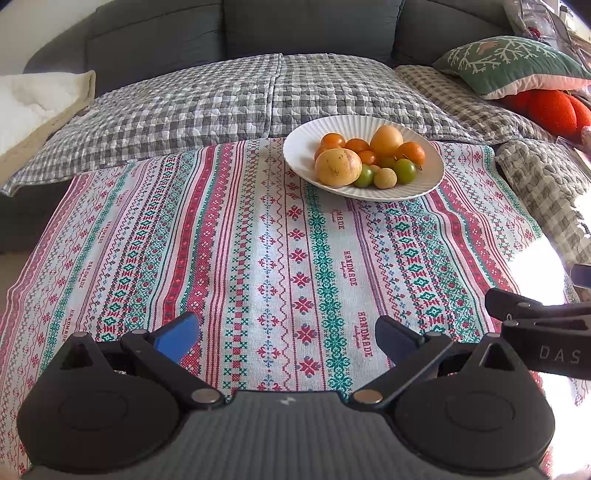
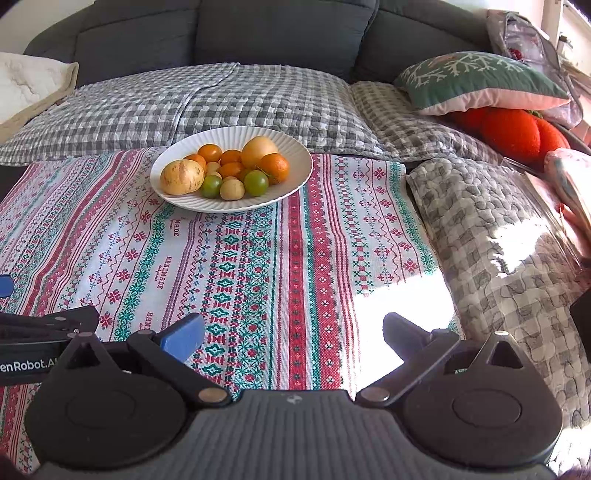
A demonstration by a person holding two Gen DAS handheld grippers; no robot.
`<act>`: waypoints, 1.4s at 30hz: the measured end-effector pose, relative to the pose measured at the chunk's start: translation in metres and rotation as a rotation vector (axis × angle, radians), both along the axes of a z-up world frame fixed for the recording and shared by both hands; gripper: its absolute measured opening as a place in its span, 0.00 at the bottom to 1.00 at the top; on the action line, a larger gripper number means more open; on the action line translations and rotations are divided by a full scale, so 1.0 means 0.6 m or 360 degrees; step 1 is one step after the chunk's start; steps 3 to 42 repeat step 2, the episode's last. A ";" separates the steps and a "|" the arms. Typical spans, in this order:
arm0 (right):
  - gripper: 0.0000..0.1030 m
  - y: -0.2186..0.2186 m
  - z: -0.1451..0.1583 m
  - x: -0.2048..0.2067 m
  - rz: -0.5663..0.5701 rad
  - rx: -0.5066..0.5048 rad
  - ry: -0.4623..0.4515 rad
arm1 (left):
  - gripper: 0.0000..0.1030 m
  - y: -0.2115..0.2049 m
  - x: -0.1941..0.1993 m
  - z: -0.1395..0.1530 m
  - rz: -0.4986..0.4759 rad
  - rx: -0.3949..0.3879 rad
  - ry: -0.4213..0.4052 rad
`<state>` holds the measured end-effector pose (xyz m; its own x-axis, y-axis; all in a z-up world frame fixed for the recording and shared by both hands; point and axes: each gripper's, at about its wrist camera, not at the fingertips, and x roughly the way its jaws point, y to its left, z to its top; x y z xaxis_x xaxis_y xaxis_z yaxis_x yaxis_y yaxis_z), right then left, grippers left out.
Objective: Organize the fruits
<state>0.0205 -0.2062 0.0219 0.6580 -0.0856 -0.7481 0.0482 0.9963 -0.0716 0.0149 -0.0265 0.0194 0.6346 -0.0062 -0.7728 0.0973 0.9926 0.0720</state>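
A white ribbed plate (image 1: 428, 182) (image 2: 291, 184) sits at the far side of a patterned cloth (image 1: 258, 240) (image 2: 295, 258). It holds two large yellow fruits (image 1: 338, 167) (image 2: 181, 176), several orange ones (image 1: 410, 152) (image 2: 275, 167), green ones (image 1: 405, 170) (image 2: 256, 182) and a small pale one (image 1: 385, 178) (image 2: 232, 189). My left gripper (image 1: 288, 338) is open over the near cloth, nothing between its fingers. My right gripper (image 2: 295, 334) is open too, also empty. Each shows at the edge of the other's view, the right gripper (image 1: 539, 321) and the left gripper (image 2: 48, 325).
A grey checked quilt (image 1: 221, 103) (image 2: 203, 99) covers the dark sofa (image 1: 295, 29) behind. A green pillow (image 1: 513, 62) (image 2: 476, 79) and an orange plush (image 1: 554, 110) (image 2: 513, 129) lie at the right. A cream blanket (image 1: 33, 107) is at the left. Bright sunlight hits the cloth's right side.
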 end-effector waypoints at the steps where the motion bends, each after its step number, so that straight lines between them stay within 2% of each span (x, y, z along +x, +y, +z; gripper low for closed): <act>1: 1.00 0.000 0.000 0.001 -0.0005 -0.0002 -0.0001 | 0.84 0.001 0.000 0.000 -0.0002 -0.0006 0.0007; 42: 1.00 -0.001 -0.001 0.002 -0.0009 -0.0001 -0.0002 | 0.84 0.001 0.000 0.000 -0.0008 -0.0011 0.0010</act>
